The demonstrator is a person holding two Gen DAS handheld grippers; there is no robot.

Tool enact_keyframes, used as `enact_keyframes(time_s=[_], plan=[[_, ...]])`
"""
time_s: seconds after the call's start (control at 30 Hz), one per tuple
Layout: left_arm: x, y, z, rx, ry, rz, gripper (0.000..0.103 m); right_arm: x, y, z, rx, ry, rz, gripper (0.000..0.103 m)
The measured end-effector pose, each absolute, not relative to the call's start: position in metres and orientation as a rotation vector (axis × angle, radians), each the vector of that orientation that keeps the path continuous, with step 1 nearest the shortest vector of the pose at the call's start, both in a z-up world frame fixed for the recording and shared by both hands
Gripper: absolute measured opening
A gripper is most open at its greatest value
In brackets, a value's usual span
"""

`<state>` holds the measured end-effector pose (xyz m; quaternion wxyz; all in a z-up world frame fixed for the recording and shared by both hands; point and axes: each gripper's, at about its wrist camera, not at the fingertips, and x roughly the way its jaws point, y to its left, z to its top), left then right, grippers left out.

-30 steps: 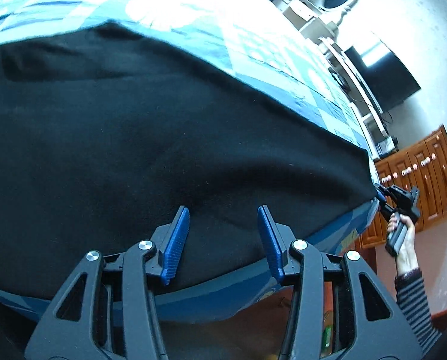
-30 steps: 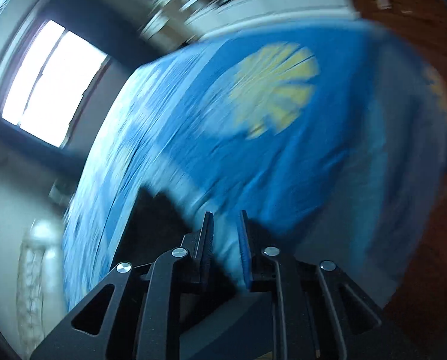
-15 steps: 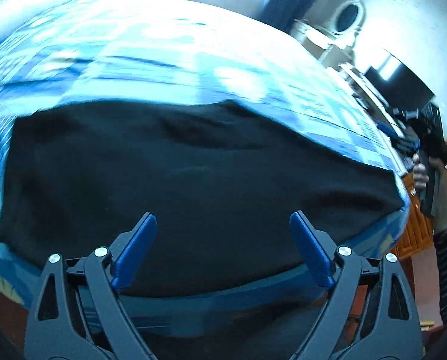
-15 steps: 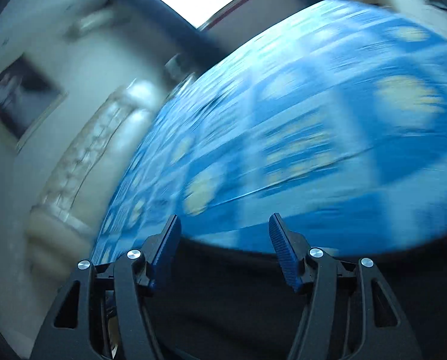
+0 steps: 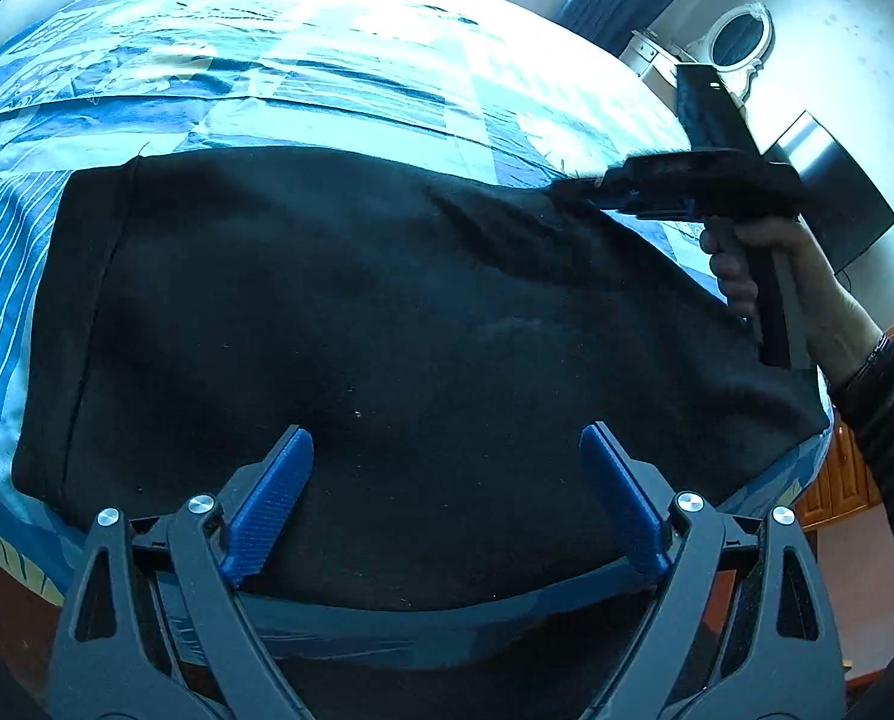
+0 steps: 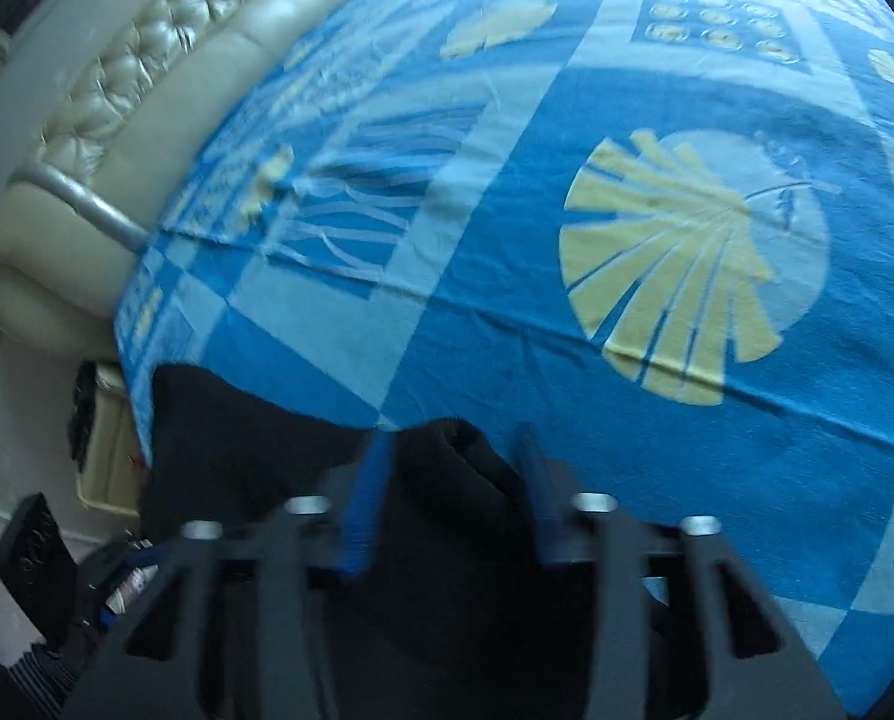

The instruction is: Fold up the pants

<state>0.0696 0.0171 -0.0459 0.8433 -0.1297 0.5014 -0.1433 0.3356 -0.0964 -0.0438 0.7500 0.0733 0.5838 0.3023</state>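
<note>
Blue patterned bedspread carries the black pants, long axis left-right along the near edge, hem left. Left gripper hovers, jaws wide apart. Right gripper: jaws straddle the far-edge fold, grip unclear.

Blur and cut-offs
The black two-finger right gripper was motion-blurred; the black fabric pants ran behind it.

Daylight floods in from the far side, washing the bedspread to a pale glare in the left wrist view, while the black pants swallow all detail. The right wrist view is motion-blurred, worst near the right gripper. Fisheye curvature bends both frames, corners dark.
</note>
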Motion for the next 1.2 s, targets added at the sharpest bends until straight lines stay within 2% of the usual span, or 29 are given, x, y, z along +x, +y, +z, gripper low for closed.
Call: enact_keyframes(time_s=[0.13, 0.23, 0.7, 0.93, 1.0, 1.03, 1.07, 1.1, 1.2], plan=[[0.071, 0.012, -0.046, -0.237, 1.061, -0.301, 0.091, 0.33, -0.092, -0.029, 0.128, 1.214, 0.635, 0.007], [0.068, 0.008, -0.048, -0.189, 1.06, -0.299, 0.091, 0.333, -0.089, -0.023, 0.115, 1.186, 0.598, 0.006], [0.063, 0.004, -0.05, -0.108, 1.058, -0.282, 0.091, 0.355, -0.092, -0.047, 0.239, 1.207, 0.552, 0.007], [0.059, 0.003, -0.05, -0.095, 1.057, -0.283, 0.093, 0.353, -0.126, -0.032, 0.367, 1.13, 0.445, 0.009], [0.059, 0.003, -0.05, -0.096, 1.057, -0.282, 0.093, 0.342, -0.148, -0.019, 0.42, 1.097, 0.445, 0.012], [0.06, 0.003, -0.051, -0.095, 1.057, -0.282, 0.093, 0.335, -0.16, -0.014, 0.444, 1.084, 0.441, 0.024], [0.06, 0.003, -0.051, -0.091, 1.058, -0.28, 0.093, 0.327, -0.172, -0.009, 0.465, 1.071, 0.428, 0.04], [0.06, 0.002, -0.051, -0.088, 1.058, -0.279, 0.093, 0.313, -0.192, 0.0, 0.493, 1.046, 0.411, 0.046], [0.059, 0.002, -0.048, -0.082, 1.051, -0.274, 0.093, 0.274, -0.246, 0.02, 0.528, 0.985, 0.374, 0.049]])
